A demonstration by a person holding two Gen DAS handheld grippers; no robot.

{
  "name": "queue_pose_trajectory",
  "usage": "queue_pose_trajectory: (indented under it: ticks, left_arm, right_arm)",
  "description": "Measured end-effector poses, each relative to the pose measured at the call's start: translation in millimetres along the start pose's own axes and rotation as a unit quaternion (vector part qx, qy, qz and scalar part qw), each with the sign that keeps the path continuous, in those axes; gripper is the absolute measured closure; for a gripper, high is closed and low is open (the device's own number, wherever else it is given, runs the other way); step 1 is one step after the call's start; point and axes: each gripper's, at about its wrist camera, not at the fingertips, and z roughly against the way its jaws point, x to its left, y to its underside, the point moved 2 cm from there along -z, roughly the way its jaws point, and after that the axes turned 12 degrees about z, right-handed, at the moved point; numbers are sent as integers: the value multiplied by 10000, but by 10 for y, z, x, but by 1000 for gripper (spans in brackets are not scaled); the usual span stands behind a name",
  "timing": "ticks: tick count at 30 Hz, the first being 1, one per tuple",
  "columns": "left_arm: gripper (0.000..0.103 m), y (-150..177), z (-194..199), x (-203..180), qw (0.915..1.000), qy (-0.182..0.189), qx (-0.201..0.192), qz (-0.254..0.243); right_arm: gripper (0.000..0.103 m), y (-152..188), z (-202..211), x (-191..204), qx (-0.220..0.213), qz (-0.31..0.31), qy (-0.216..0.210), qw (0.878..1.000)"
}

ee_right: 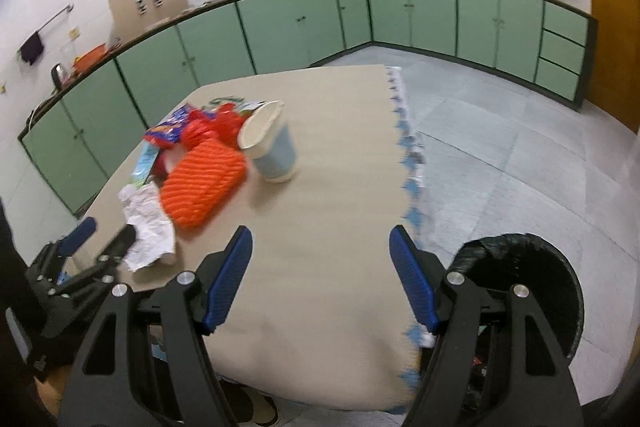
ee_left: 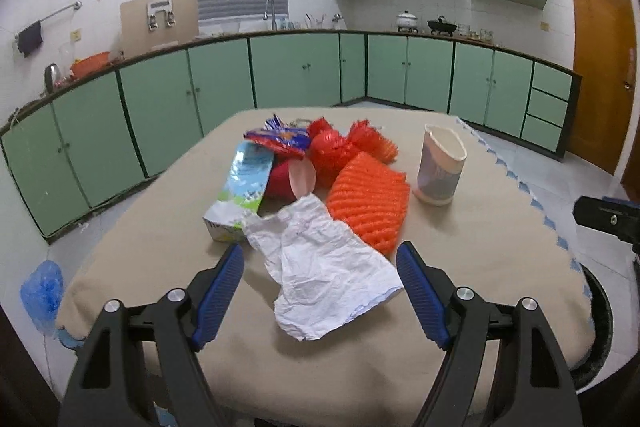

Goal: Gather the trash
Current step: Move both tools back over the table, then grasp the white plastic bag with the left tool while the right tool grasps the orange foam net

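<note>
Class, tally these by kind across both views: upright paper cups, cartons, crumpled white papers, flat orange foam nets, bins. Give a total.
Upright paper cup: 1
Carton: 1
Crumpled white paper: 1
Flat orange foam net: 1
Bin: 1
Total: 5

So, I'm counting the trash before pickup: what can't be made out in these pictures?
- Bin: its contents are dark in the right wrist view; the left wrist view cuts it off.
- Red cup: mostly hidden under the wrapper and carton.
- Carton print: too small to read.
- Pile's far side: blurred in the right wrist view.
</note>
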Motion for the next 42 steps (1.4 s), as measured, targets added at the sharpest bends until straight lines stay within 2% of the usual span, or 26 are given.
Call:
queue_pose_trajectory:
  ticks: [6,8,9,11,12,13,18,25,28,36,42]
  left_arm:
    - [26,76,-198,80,9996,90,262,65]
    - [41,62,-241,85,9992,177,355,54]
    - [67,69,-278,82,9985,261,479,29]
    - [78,76,-309,92,9979,341,545,43]
    - [91,68,-293,105,9980,383,509,41]
    - [96,59,-275,129,9980,416,463,57]
    - [100,1,-180,188,9981,509,300,171]
    - [101,-249,145,348,9979,462,-281,345]
    - [101,-338,193,422,9976,375,-506,274]
    - [101,-408,54,765,9971,254,-557,450]
    - [101,-423,32,926,9972,218,-595,394]
  right_arm:
    - [34,-87,-139,217,52,172,-44,9998]
    - [34,-106,-189,293,73,202,-59,9998]
    - [34,-119,-219,323,81,220,-64,9997]
    - [34,-133,-273,411,105,276,-89,9995]
    - [34,-143,-294,446,112,297,-99,9994]
    - [34,-153,-319,489,120,326,-113,9993]
    - [34,-194,-390,620,145,395,-192,9989]
    - [34,-265,-476,760,134,435,-249,9987]
    - [34,-291,-558,837,166,405,-298,9986]
    - [34,-351,-777,1056,214,379,-318,9985]
    - [35,-355,-1042,1151,379,343,-281,9983]
